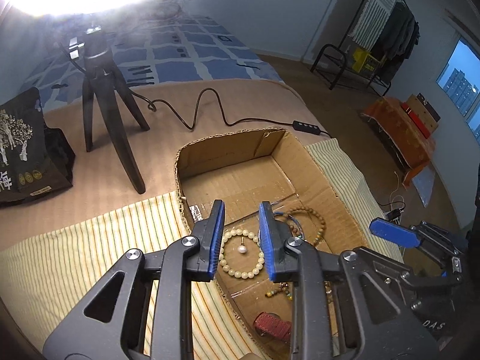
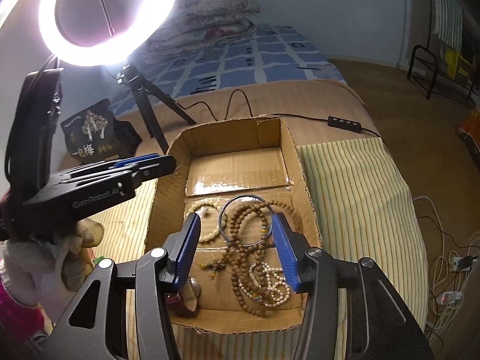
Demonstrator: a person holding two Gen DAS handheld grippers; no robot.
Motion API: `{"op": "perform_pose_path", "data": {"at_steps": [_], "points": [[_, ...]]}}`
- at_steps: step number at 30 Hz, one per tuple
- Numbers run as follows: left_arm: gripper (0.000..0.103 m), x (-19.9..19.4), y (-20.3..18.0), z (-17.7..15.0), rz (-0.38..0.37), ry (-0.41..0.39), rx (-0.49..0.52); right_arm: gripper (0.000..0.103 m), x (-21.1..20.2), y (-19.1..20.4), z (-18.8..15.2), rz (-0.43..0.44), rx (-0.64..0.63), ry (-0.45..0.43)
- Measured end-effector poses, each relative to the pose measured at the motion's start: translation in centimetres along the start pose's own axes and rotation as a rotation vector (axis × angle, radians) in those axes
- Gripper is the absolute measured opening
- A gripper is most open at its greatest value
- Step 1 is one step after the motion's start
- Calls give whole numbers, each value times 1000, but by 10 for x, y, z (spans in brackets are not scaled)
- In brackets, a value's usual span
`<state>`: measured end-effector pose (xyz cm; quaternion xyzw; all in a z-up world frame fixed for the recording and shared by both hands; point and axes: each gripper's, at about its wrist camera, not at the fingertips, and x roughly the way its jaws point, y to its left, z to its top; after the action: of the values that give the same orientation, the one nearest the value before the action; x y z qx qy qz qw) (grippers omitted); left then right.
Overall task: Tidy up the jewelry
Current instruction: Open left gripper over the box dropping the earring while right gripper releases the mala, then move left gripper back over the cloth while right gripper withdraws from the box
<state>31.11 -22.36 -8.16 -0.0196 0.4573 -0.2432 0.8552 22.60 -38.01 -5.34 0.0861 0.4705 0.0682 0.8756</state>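
Right wrist view: right gripper (image 2: 237,252) hangs spread, empty, above tangled brown bead strands (image 2: 240,240), a pearl string (image 2: 270,285) and a metal bangle (image 2: 246,219) in the cardboard box (image 2: 288,138). Left gripper (image 1: 241,240) (also parted, empty) frames the cream bead bracelet (image 1: 241,273). Risk: a pinch snags neighbouring strands, dragging them along.

1. Dim room, lit chiefly by the ring light (image 2: 109,15); blown out to white glare at the top of the left wrist view.
2. Bright reflection on the glossy tape (image 2: 237,183).
3. Strong fisheye curving and dark corners.
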Motion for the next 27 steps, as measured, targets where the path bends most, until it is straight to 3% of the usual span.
{"op": "perform_pose_path", "data": {"at_steps": [11,15,27], "points": [[23,-41,7,-5,27,-55,45,56,-12,8,-3,-7,-1,-21],[22,-66,14,-14,65,-75,106,66,-22,20,-5,0,-20,-44],[22,-138,95,-62,138,-89,25,66,-30,67,-15,71,-91,-63]]}}
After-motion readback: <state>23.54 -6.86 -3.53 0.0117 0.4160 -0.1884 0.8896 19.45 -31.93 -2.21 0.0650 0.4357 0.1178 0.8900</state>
